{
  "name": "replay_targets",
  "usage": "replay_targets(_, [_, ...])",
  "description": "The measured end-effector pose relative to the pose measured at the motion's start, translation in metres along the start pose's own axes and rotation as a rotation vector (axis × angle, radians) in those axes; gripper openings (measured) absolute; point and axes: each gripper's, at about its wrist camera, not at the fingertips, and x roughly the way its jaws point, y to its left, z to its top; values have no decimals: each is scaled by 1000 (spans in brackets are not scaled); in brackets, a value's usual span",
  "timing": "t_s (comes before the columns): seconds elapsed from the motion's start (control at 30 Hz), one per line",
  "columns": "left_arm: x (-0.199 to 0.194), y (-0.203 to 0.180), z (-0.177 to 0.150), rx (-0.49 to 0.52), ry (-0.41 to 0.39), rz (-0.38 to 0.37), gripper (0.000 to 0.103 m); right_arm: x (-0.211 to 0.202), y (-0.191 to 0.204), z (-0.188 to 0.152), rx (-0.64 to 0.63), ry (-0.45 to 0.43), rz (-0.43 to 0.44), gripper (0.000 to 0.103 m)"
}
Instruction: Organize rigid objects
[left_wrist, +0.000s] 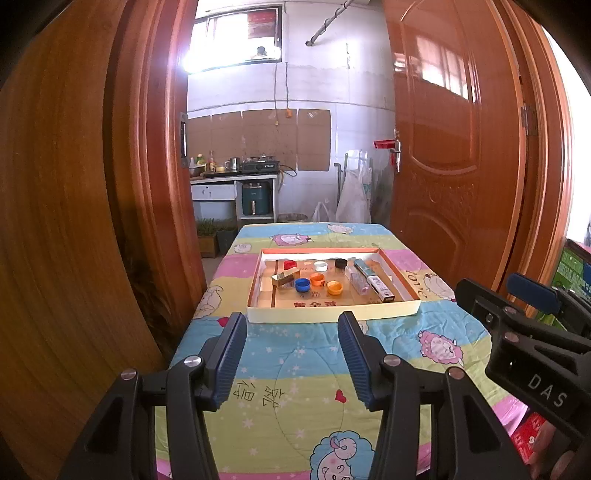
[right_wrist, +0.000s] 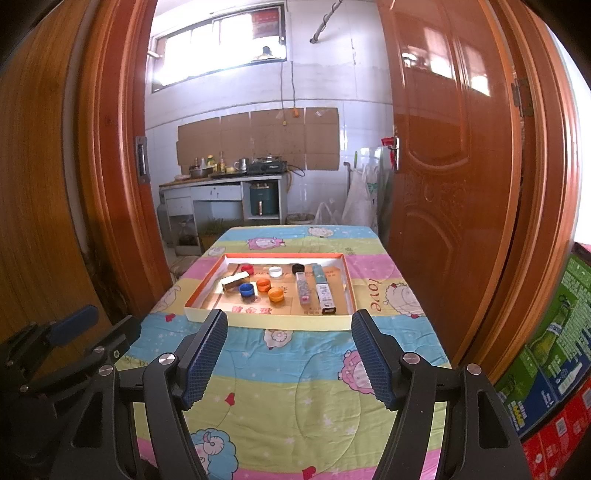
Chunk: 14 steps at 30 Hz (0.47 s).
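- Cardboard is the stage here: a shallow tray (left_wrist: 332, 315) with a pale outer wall and orange rim sits on the worktop (left_wrist: 295, 387), which wears a quilted cartoon-sheep cover, and every loose piece lies inside it.
- Both tools hang back on the near side of the tray, well short of its front wall. My read is that this standoff gives each camera a full look at the contents.
- Left gripper (left_wrist: 291, 354): jaws spread wide, nothing between them, just quilt showing in the gap.
- Right gripper (right_wrist: 290, 356): same story, jaws wide and empty, lined up on the tray's front edge.
- Inside, small round caps form a loose cluster: red cap (right_wrist: 246, 268), white cap (right_wrist: 275, 271) and black cap (right_wrist: 297, 268) along the back, blue cap (right_wrist: 246, 290) and two orange caps (right_wrist: 263, 284) (right_wrist: 276, 294) nearer the front.
- A gold box (right_wrist: 235, 281) lies tilted just beside the blue one.
- On the right, a clear case (right_wrist: 303, 288) and a long printed box (right_wrist: 324, 291) lie side by side, running front to back.
- Caps grouped, long boxes paired: that could be a sorted tray or one awaiting sorting, and I can't tell which.
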Motion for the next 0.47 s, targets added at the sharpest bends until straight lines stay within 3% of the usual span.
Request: replay_targets(0.47, [1,-2,-4,12,8,-4,52,5,3,-6,1,10,2,72])
